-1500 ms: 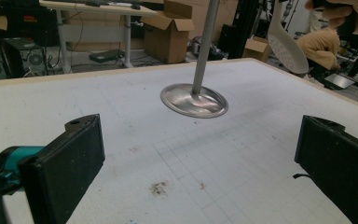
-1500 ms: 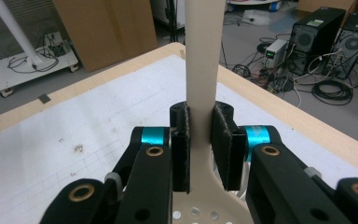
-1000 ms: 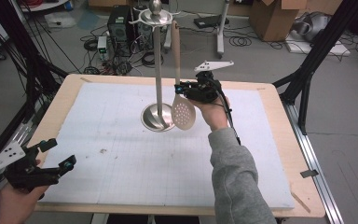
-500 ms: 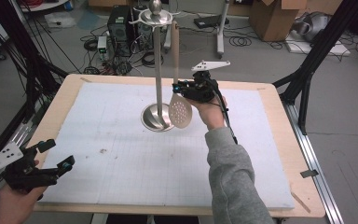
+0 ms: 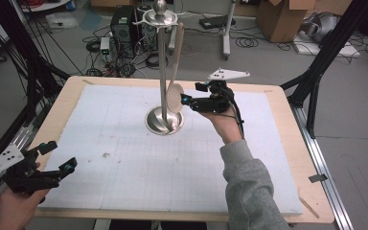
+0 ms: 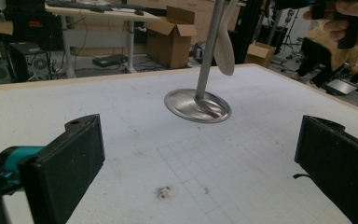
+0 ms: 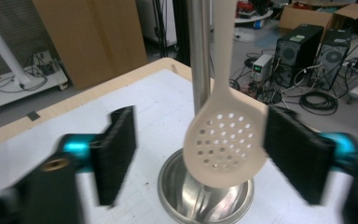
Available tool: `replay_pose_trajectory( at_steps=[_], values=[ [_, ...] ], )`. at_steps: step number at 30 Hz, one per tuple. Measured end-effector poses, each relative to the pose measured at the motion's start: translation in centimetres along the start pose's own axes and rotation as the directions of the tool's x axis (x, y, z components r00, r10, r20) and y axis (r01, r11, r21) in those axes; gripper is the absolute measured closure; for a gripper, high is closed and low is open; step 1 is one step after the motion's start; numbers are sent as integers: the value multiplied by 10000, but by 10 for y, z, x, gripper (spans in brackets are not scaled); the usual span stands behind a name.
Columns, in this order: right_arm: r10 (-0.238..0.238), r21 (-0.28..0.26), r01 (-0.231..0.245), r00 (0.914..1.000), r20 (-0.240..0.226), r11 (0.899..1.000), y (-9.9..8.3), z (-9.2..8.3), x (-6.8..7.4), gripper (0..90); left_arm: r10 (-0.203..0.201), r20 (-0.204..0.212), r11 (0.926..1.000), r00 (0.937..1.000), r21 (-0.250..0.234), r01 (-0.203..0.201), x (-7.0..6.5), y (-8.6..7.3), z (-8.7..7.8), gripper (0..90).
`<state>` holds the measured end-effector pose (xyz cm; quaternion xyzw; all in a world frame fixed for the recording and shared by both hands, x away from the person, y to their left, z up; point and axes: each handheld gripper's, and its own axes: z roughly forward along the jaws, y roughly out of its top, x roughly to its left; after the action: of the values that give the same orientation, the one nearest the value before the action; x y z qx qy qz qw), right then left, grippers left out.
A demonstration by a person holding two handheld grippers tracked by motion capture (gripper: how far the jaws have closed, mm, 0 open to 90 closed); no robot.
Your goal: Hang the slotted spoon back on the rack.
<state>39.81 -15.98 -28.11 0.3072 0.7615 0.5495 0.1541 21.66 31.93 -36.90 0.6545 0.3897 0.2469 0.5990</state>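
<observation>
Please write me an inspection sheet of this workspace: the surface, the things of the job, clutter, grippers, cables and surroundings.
Surface: white gridded mat on a wooden table; small dark specks.
Job's things: metal utensil stand, upright on its round base; pale slotted spoon hanging from the top of the stand, beside the pole.
Clutter: nothing seen on the mat.
Grippers: right gripper has just been opening, its fingers clear of the spoon head between them; left gripper open and empty, at the near left corner.
Cables: one trails from the right gripper along the hand; many lie on the floor.
Surroundings: computer towers, cardboard boxes, black frame legs.
</observation>
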Motion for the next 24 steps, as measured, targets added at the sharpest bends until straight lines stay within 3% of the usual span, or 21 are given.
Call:
replay_pose_trajectory(
  at_steps=[2,8,24],
  values=[
    [-91,-57,91,10000,3,9999,-4,-5,3,141,17,6,10000,10000,34,-17,0,0,3,19],
    [-304,-162,299,9989,-345,9994,-21,-19,10,110,79,61,10000,9999,-22,-79,-2,1,11,19],
    [-130,-292,135,9998,166,9995,-66,-51,12,110,127,140,9998,9998,-125,-125,-1,2,27,19]
  ],
)
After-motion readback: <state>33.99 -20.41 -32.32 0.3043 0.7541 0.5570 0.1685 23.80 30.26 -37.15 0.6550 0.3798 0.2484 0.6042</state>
